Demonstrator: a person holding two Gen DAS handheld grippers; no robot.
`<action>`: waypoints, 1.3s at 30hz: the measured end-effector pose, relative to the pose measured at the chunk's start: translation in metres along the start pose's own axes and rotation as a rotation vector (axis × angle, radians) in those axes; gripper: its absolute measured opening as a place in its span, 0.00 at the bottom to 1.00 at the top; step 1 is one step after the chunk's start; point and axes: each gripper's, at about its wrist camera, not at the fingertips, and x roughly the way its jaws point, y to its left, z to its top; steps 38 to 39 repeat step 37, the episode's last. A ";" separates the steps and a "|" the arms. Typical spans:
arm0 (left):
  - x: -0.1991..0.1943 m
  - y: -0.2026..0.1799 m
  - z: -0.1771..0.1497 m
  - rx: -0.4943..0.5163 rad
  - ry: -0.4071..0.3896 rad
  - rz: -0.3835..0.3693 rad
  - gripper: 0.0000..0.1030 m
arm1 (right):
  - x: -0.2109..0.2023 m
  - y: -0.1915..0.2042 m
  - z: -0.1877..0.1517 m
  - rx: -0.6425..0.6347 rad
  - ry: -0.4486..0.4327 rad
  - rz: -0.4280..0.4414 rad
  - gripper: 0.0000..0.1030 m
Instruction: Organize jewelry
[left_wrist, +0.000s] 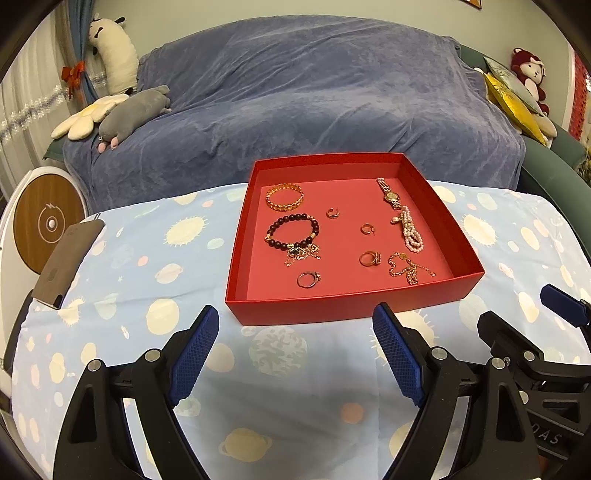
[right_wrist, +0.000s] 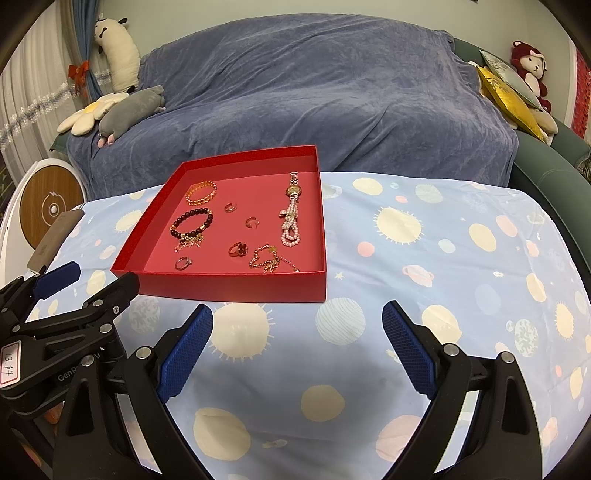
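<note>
my left gripper has its jaws wide apart and holds nothing; it hangs above the blue planet-print cloth, a little in front of the near wall of the red box, not touching it. my right gripper is the same, jaws spread, nothing between them, over bare cloth just beside the box's near right corner. i think both are kept back and opened like this so i can see all the tray before i choose a piece. all the jewelry lies inside the box, already in loose groups: the gold bangle and the dark bead bracelet on the left side, a tangled gold chain touching the bead bracelet, the small rings in the middle, one ring with a stone near the front wall, the gold watch and the pearl bracelet along the right side, and another gold chain in the front right. in my judgement the tangled chains are what is left to sort, and they will be hard to pinch, because they are thin and flat on the floor of the box. a phone lies on the far left edge of the table, well apart.
</note>
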 end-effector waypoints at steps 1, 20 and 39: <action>0.000 0.000 0.000 0.000 -0.002 0.004 0.83 | 0.000 -0.001 0.000 0.000 0.001 0.002 0.88; -0.002 0.001 -0.005 -0.017 -0.021 0.004 0.83 | -0.001 0.000 -0.002 0.001 0.000 0.004 0.88; 0.000 0.003 -0.005 -0.036 -0.016 -0.002 0.83 | -0.003 -0.001 -0.004 0.009 -0.005 -0.006 0.89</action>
